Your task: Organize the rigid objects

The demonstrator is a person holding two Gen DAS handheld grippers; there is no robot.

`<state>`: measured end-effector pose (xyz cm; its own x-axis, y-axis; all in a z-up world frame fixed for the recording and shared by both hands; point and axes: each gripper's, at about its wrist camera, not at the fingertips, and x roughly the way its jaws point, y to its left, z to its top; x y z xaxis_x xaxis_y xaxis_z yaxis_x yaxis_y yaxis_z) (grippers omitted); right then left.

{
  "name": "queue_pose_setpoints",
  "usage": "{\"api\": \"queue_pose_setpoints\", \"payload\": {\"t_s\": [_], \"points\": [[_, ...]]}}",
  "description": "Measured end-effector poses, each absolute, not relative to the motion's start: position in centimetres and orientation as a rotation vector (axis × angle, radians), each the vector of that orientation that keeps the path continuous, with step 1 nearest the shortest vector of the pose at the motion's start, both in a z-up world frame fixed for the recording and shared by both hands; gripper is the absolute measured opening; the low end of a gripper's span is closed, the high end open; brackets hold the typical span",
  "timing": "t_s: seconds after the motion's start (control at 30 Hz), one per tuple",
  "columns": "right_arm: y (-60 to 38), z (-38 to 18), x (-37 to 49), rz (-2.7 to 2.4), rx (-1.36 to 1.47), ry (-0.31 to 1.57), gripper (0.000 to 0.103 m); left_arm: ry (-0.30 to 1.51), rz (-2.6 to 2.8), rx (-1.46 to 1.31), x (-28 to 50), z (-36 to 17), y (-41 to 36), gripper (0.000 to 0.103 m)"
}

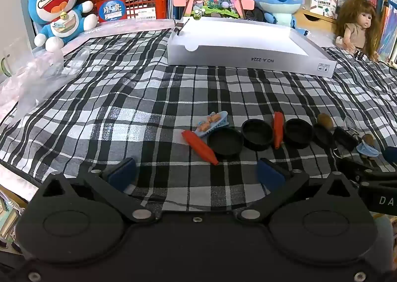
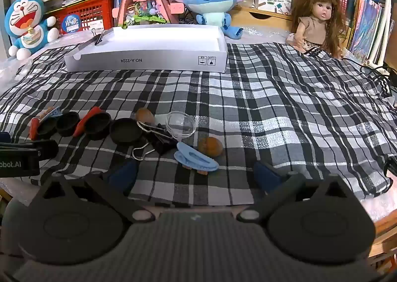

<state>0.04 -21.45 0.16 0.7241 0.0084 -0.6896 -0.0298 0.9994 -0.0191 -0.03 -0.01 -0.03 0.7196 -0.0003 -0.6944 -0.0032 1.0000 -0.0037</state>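
Note:
A row of small objects lies on the plaid cloth. In the left wrist view I see a red carrot-shaped piece (image 1: pixel 199 147), a blue tray of toy food (image 1: pixel 213 122), three black lids (image 1: pixel 225 141), and a second red piece (image 1: pixel 278 129). My left gripper (image 1: pixel 196 175) is open and empty just in front of them. In the right wrist view a blue clip (image 2: pixel 196 158), a brown egg-like piece (image 2: pixel 211 146), a clear dome (image 2: pixel 180 124) and black binder clips (image 2: pixel 158 138) lie ahead of my right gripper (image 2: pixel 196 175), which is open and empty.
A white open box (image 1: pixel 248 58) (image 2: pixel 148 59) stands at the back of the cloth with a binder clip (image 2: pixel 98 37) on its left rim. Plush toys, a doll (image 2: pixel 317 18) and bookshelves line the back. Crumpled clear plastic (image 1: pixel 32 76) lies at the left.

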Motion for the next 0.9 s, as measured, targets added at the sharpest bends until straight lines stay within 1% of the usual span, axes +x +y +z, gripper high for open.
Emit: {"api": "queue_pose_setpoints", "payload": {"t_s": [0.9], "points": [[-21.43,0.13,-0.02,0.021,-0.03,0.757,0.103,0.778,0.003,-0.001,0.04,-0.03,-0.01,0.103]]}}
